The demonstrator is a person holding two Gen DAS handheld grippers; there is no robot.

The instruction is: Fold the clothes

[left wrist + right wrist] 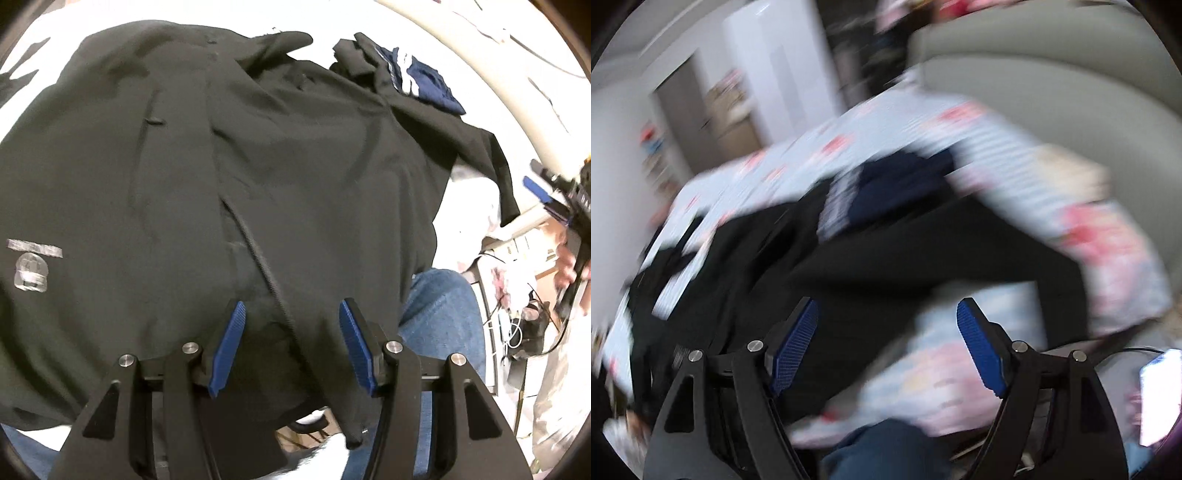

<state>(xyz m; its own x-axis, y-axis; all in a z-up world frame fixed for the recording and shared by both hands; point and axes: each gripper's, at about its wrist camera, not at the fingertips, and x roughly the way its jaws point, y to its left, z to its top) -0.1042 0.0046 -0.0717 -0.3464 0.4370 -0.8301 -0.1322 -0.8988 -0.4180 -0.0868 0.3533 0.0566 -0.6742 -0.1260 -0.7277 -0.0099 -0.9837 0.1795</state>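
While my left gripper (291, 343) and right gripper (886, 343) gape empty, black shirt (184, 177) lies unfolded; navy garment (424, 81) beyond it, folding not begun.

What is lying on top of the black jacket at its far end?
A folded navy garment lies on the black jacket there. What the jacket covers underneath cannot be seen.

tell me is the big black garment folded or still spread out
Partly folded: the black garment has one panel lapped over its middle, the rest lying spread.
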